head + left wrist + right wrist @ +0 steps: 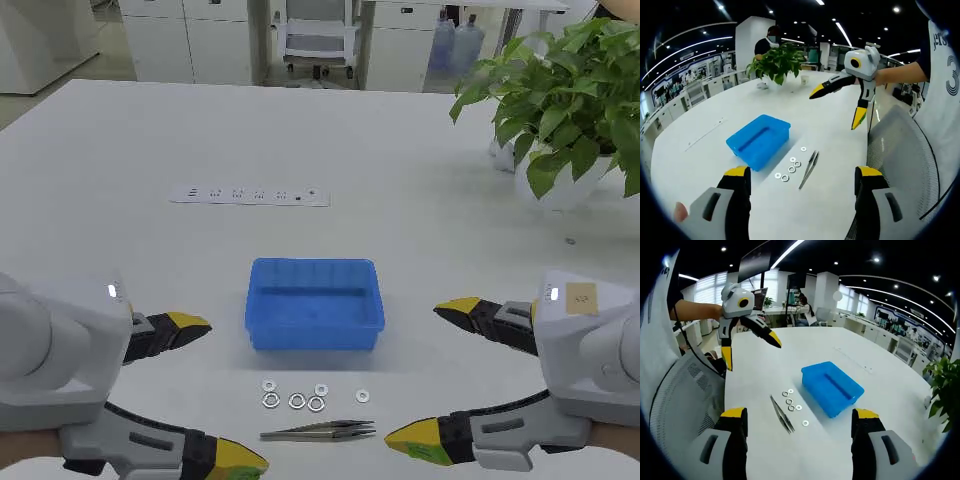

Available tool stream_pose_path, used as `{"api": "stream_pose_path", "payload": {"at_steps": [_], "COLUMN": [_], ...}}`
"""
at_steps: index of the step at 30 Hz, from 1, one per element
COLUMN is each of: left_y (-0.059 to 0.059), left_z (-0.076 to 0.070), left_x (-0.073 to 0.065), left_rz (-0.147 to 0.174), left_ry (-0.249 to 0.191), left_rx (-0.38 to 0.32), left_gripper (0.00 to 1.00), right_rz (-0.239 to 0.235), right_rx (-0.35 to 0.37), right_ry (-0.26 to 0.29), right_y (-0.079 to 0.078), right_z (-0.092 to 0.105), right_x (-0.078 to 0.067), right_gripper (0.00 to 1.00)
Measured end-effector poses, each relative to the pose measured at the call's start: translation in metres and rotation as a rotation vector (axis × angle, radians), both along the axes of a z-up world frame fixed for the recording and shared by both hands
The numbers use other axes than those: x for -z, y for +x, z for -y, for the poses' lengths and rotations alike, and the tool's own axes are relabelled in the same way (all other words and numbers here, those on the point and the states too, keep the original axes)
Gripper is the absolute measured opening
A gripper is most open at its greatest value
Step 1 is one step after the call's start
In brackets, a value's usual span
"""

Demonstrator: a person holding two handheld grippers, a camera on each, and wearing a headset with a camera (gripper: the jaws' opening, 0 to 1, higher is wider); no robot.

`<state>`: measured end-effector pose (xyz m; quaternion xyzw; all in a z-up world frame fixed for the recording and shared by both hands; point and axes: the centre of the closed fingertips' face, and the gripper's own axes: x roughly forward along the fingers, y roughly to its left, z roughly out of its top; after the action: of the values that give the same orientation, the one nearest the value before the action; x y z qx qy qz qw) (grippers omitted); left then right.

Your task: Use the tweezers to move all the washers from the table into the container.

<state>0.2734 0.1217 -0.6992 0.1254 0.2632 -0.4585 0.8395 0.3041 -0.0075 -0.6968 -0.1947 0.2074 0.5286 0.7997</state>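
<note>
Bench (pixel 150 140), white top. Blue container (pixel 314 303) sits upright with its open side up, roughly midway between the two grippers. Six washers (pixel 296 398) lie flat on the bench just in front of the container's near wall, all outside it. Five form a loose cluster and one lies apart, toward the right gripper's side. Tweezers (pixel 320 431) lie flat on the bench just beyond the washers on the side away from the container. They run about parallel to its near wall and touch neither the washers nor a gripper. Left gripper (pixel 236 395) hangs to the left of the container with its jaws spread wide and nothing between them. Right gripper (pixel 412 373) hangs to the right of the container, likewise spread wide and carrying nothing. Each gripper view shows the other gripper raised above the bench across from the washers, held by a bare forearm. Power strip (pixel 250 195) lies well behind the container. Potted plant (pixel 570 90) stands behind it and to the right.
</note>
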Motion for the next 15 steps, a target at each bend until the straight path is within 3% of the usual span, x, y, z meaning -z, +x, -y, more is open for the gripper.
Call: {"api": "stream_pose_path", "payload": {"at_steps": [15], "left_y": [-0.001], "left_z": [0.0017], "left_x": [-0.0012], "left_rz": [0.002], "left_ry": [-0.004], "left_rx": [0.002], "left_gripper": [0.9], "right_rz": [-0.003], "right_rx": [-0.003], "right_ry": [-0.005], "right_y": [-0.0015], "right_z": [0.0], "right_x": [0.0009], "right_gripper": [0.84]}}
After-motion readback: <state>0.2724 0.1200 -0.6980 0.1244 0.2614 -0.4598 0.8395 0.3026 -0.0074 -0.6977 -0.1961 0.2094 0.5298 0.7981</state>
